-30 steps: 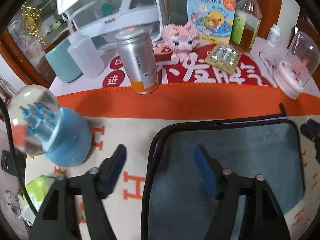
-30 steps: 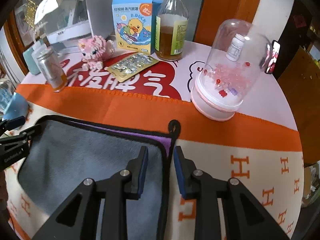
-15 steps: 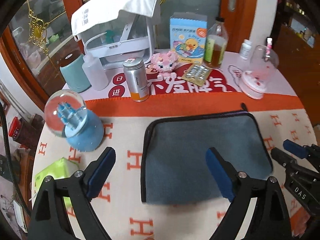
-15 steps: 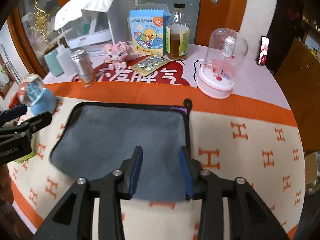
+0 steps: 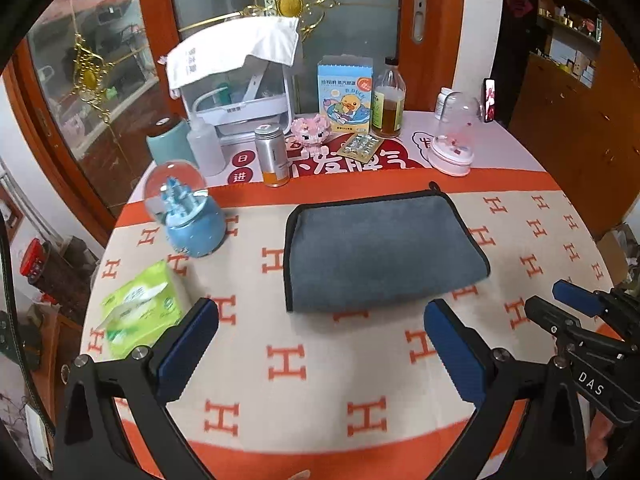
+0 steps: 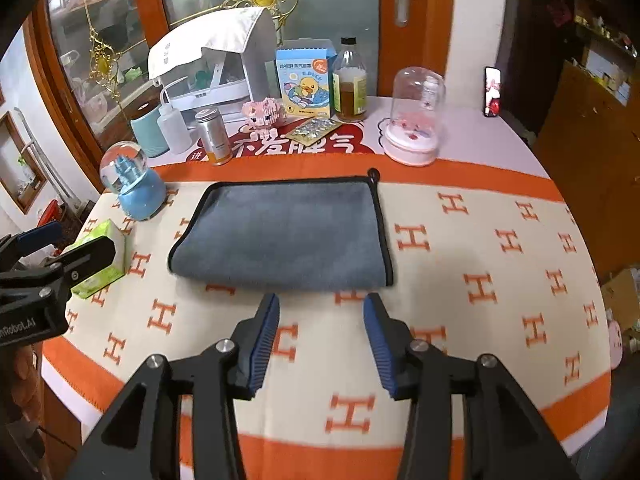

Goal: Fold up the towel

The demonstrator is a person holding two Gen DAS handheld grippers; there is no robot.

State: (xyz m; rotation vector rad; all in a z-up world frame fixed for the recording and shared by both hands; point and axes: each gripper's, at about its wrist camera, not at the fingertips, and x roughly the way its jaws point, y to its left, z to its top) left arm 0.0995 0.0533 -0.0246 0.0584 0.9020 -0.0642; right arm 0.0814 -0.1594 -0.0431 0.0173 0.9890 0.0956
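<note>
Clutter [image 6: 218, 136] along the table's [image 6: 500, 280] far edge behind the folded towel [image 6: 284, 232], both grippers — left [image 5: 320, 344], right [image 6: 320, 332] — wide open, empty, near edge.

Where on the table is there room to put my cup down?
Two free patches: the blanket right of the gray towel, and the strip between the towel's near edge and the table's front edge. The back is crowded with a bottle, a glass dome and a can.

snow globe [image 5: 188, 216] crowds towel's [image 5: 380, 248] left.
</note>
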